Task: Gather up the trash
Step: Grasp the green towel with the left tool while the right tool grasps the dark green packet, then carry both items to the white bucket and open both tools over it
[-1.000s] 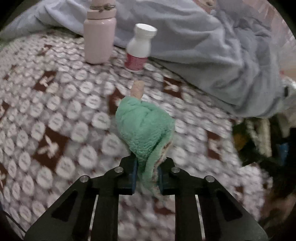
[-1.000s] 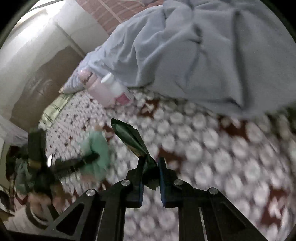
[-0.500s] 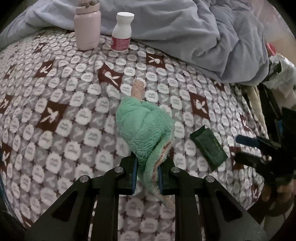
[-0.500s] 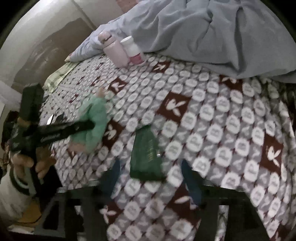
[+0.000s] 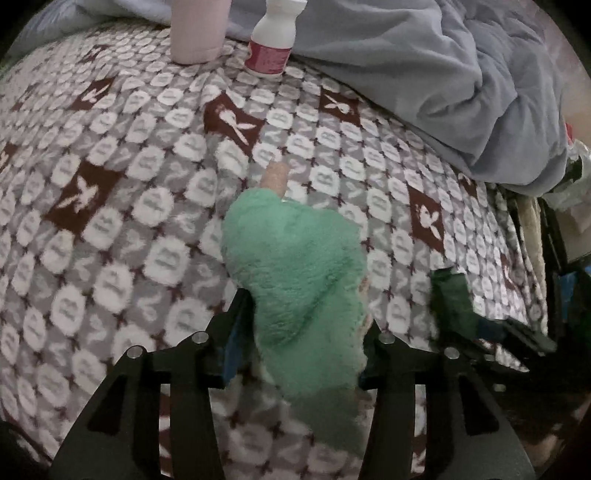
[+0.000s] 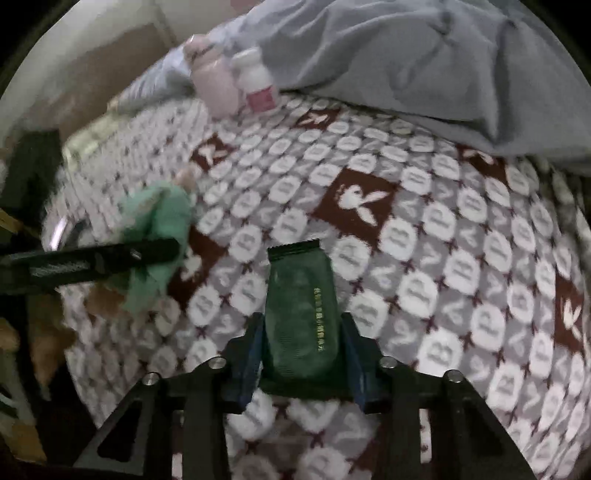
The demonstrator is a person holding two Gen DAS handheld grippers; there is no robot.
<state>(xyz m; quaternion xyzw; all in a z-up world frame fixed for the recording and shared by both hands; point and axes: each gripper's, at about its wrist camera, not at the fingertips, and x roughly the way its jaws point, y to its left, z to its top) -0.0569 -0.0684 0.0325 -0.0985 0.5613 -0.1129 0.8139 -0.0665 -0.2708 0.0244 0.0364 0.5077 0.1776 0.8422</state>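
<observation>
Left gripper: was clamped on the green fleece cloth half a second ago, now spread wide, cloth loose between its fingers on the patterned blanket
Right gripper: fingers apart, lower over the bed than before, bracketing the dark green wrapper lying flat on the blanket
Behind: pink bottle and white bottle upright beside the grey duvet

You have two bottles at twelve o'clock: one pink bottle and one white bottle. One green fuzzy sock sits at center, one dark green wrapper at three o'clock, one grey duvet at one o'clock.
</observation>
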